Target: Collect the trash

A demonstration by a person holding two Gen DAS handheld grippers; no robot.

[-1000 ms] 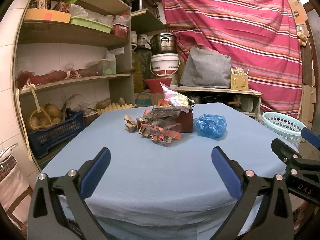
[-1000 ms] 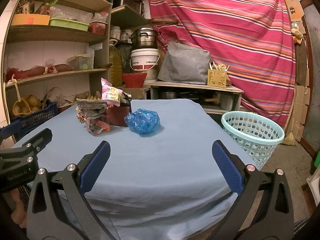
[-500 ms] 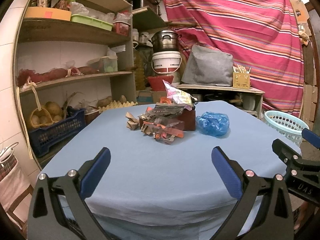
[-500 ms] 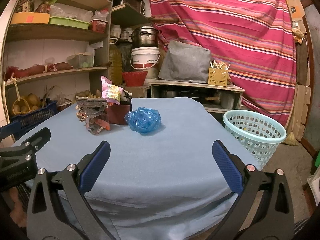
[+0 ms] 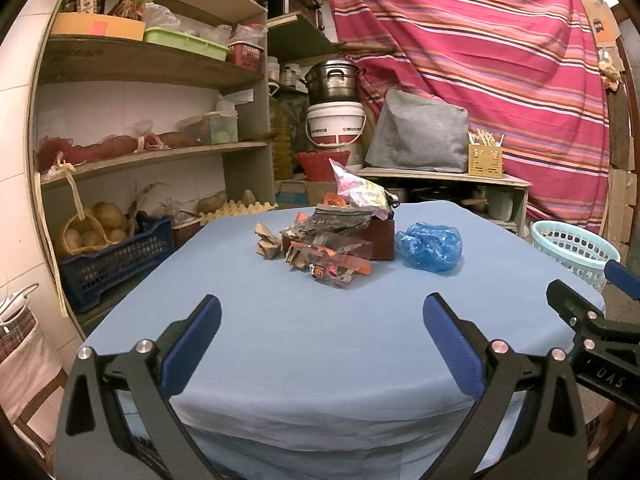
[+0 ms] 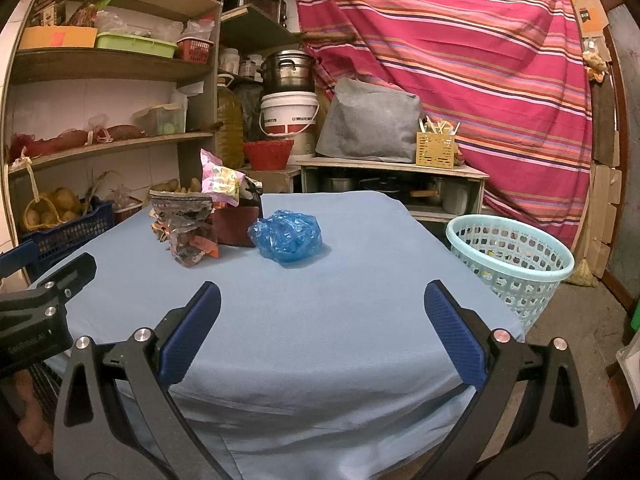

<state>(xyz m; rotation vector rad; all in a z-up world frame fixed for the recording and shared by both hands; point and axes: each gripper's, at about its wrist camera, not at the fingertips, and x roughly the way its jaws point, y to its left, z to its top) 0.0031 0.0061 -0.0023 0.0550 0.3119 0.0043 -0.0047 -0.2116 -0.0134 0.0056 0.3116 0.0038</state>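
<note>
Both claws hang over the near edge of the tabletop (image 5: 320, 340) with their jaws spread wide and nothing between them: the left claw (image 5: 321, 322) faces the middle of the trash heap, and the right claw (image 6: 322, 312) sits beside it, with the blue plastic bag (image 6: 286, 236) a little left of its centre line. Nothing has been gripped yet, so the step in hand looks like the first reach. For the right claw the bag seems the best start: it stands alone, just to the right of the dark red box (image 6: 236, 230), so the pads can close on either side without catching anything else. It is crumpled, thin film, so the jaws probably need to bite low and deep into the bulk rather than pinch a loose fold that could slip out. Ahead of the left claw lies the heap: crumpled foil snack wrappers (image 5: 332, 256) with orange print at the front, a wad of brown paper (image 5: 267, 242) at its left, and a pink and yellow packet (image 5: 360, 192) sticking upright behind the box. These overlap, so lifting the front wrapper alone should avoid dragging the pile. The pale blue laundry-style basket (image 6: 510, 264) stands on the floor to the right of the right claw, past the tabletop's edge, and is the likely drop point.
</note>
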